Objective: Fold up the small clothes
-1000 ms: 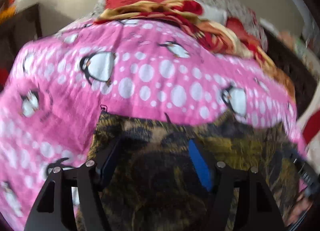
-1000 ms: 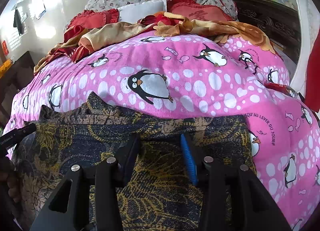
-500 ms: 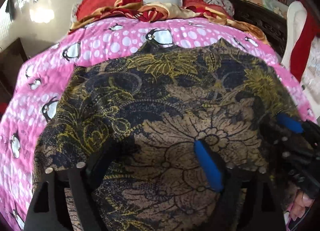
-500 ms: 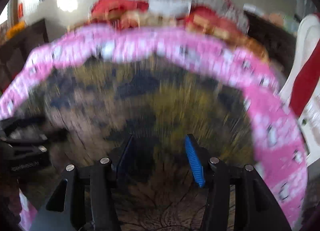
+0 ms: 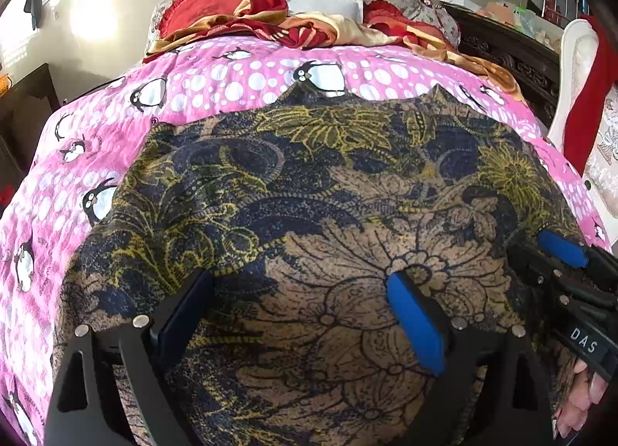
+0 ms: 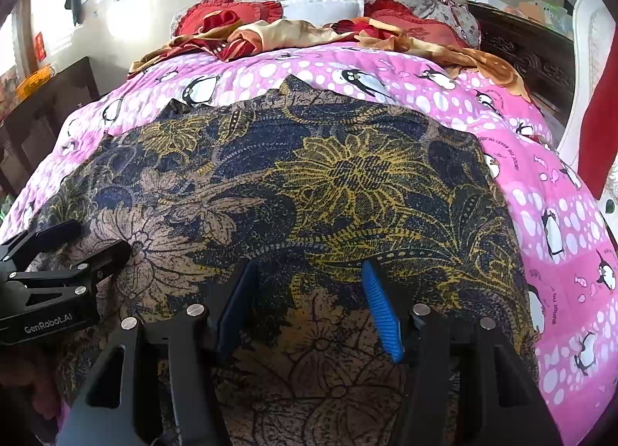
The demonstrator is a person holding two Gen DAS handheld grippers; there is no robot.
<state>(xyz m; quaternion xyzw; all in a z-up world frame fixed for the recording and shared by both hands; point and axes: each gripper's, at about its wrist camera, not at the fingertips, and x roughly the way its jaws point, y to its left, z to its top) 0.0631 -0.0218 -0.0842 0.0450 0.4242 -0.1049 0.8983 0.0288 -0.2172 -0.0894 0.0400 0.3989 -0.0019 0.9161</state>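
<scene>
We are opening the left hand-held gripper [image 5: 301, 311] and right hand-held gripper [image 6: 307, 301], gripping nothing, leaving the dark floral-print cloth garment [image 5: 309, 183] flat on the pink penguin-print bed quilt [image 5: 231, 79] for folding.

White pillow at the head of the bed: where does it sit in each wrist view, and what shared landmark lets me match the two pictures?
Left wrist view: the white pillow is at top centre, between red ruffled cushions.
Right wrist view: the white pillow is at top centre too, behind the rumpled blanket.
Shared landmark: the dark flowered cloth spread on the pink penguin bedspread.
</scene>
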